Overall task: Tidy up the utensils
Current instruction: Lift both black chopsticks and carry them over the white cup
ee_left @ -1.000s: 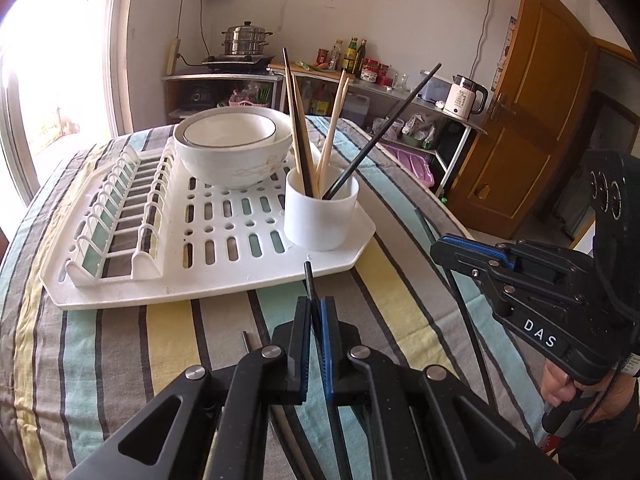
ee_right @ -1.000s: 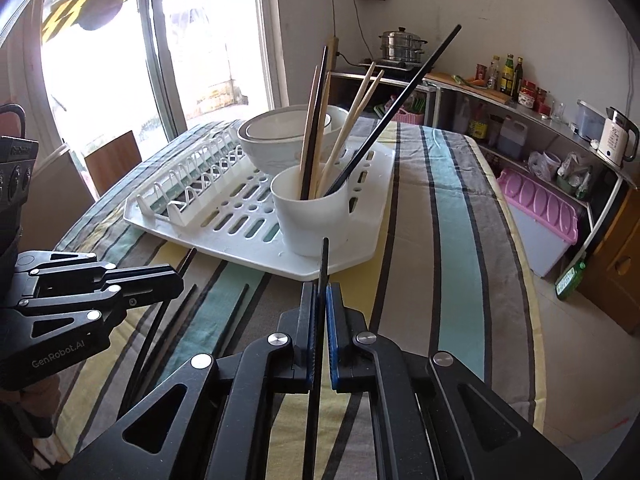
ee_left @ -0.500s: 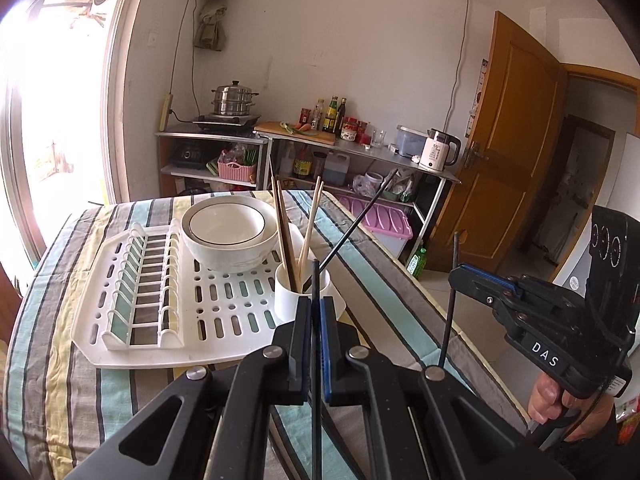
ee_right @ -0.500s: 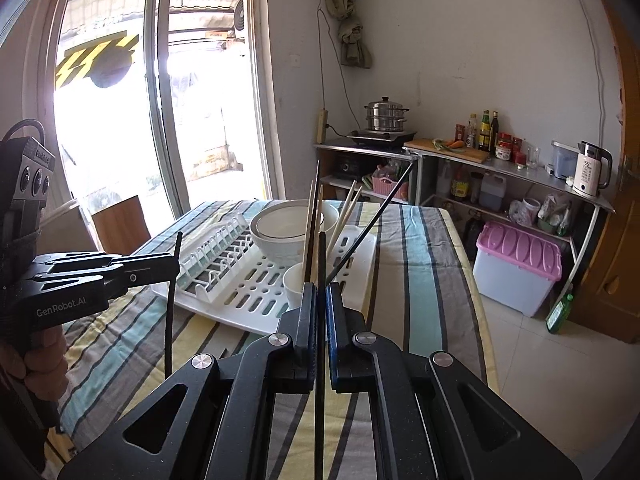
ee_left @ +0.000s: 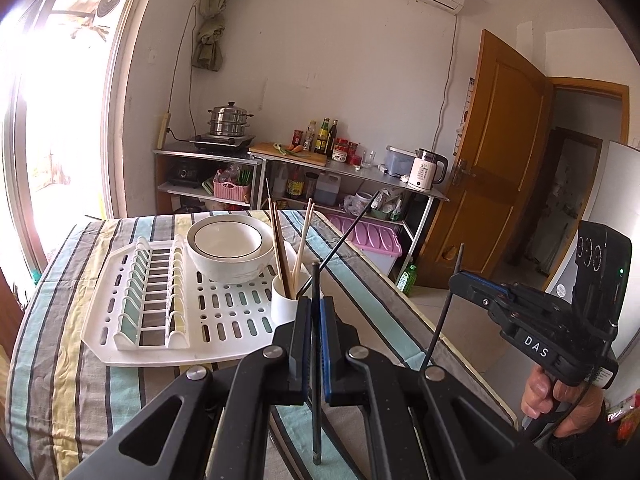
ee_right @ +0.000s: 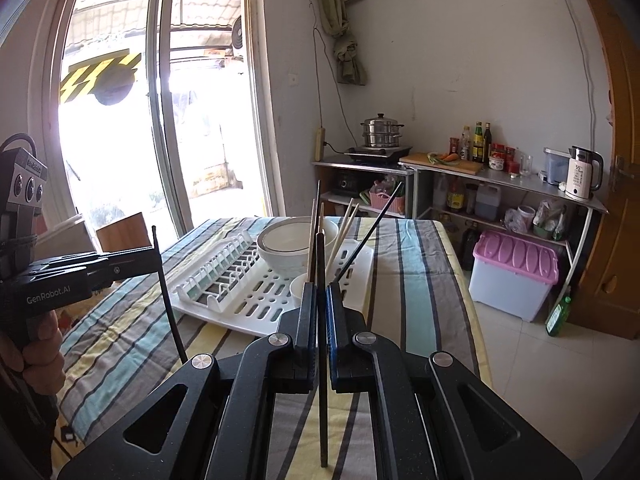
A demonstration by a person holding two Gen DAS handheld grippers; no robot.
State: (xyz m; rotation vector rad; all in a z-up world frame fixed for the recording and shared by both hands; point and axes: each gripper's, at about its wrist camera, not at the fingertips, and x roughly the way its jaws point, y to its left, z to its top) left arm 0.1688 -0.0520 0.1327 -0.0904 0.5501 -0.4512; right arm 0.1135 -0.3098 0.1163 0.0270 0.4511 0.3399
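- Standing at 9 o'clock on the striped tablecloth (ee_left: 60, 360): a white plastic drying rack (ee_left: 132, 344), slotted base, ribbed plate stand on its left side holding no plates.
- Sitting at the rack's far middle: two nested white bowls (ee_left: 228, 252), round, glossy, dark-rimmed.
- Standing on the rack's right side, just beside the bowls: a white cylindrical utensil cup (ee_left: 282, 300), holding brown and pale wooden chopsticks (ee_left: 280, 252) that lean apart, plus one thin black stick slanting out toward 2 o'clock.
- Pinching at 6 o'clock in the left wrist view: left gripper (ee_left: 315, 312), jaws closed on a black chopstick (ee_left: 316, 400) held nearly upright, upper tip just before the cup, lower end hanging over the cloth.
- Clamping at 6 o'clock in the right wrist view: right gripper (ee_right: 320, 300), jaws closed on a second black chopstick (ee_right: 322, 400), also nearly upright, its top overlapping the cup and the sticks behind.
- Crowding the cup's mouth: the fanned sticks, leaving only narrow gaps.
- Lying open at 3 o'clock: bare cloth to the table's right edge, tiled floor beyond with a pink-lidded storage box (ee_right: 516, 264) and a green bottle (ee_right: 558, 316).
- Lining the far wall at 12 to 2 o'clock: metal shelves (ee_right: 500, 178) with a steamer pot, bottles and a white kettle, well apart from the table.
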